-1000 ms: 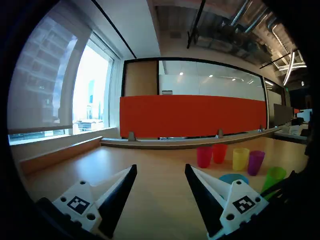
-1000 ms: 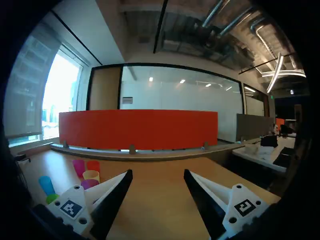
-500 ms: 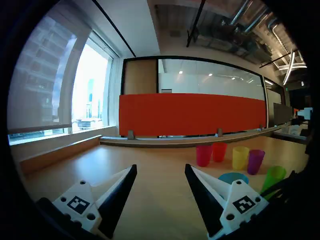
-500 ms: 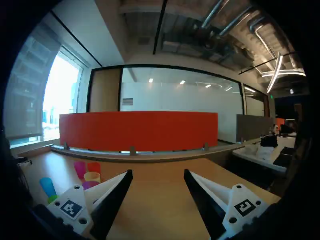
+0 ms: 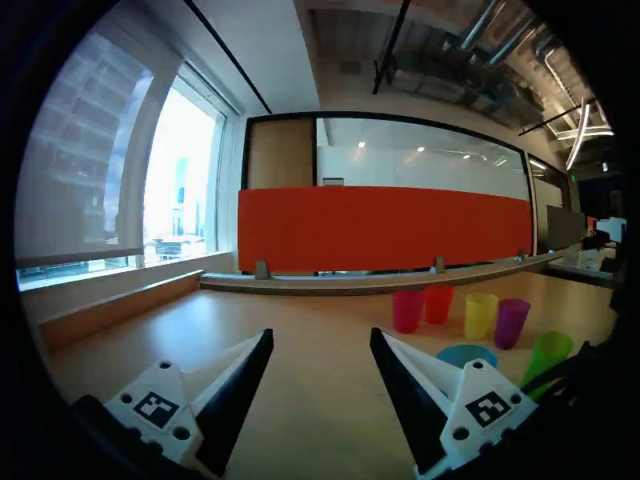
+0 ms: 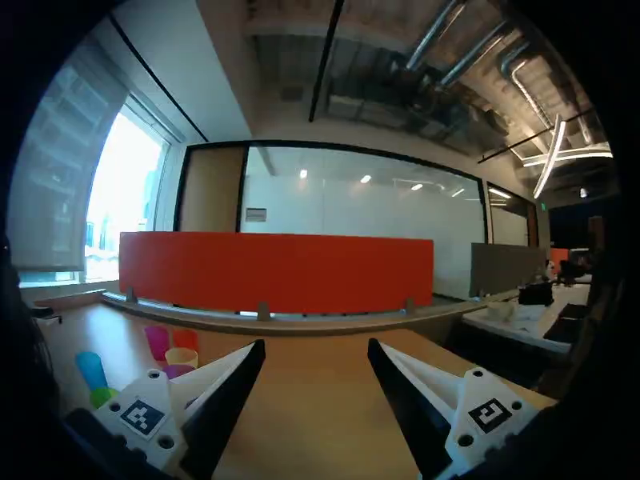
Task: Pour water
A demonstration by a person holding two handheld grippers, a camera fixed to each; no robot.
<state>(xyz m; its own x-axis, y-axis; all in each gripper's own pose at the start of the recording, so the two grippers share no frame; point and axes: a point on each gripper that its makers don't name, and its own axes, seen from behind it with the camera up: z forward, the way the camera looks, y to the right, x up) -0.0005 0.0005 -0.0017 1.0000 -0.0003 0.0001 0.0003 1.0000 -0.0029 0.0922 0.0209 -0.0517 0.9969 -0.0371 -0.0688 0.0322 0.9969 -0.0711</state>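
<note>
Six coloured cups are standing clustered on the pale wooden worktop, right of the left gripper, its fingers gaping apart and empty, before an orange partition and bright window. The right gripper, fingers likewise spread, is facing a neighbouring desk, cups at its left, and is now tilting higher than a half-second ago.

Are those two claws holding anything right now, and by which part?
Nothing is held. The left gripper and right gripper both stand open above the table; the coloured cups sit apart, untouched.
</note>
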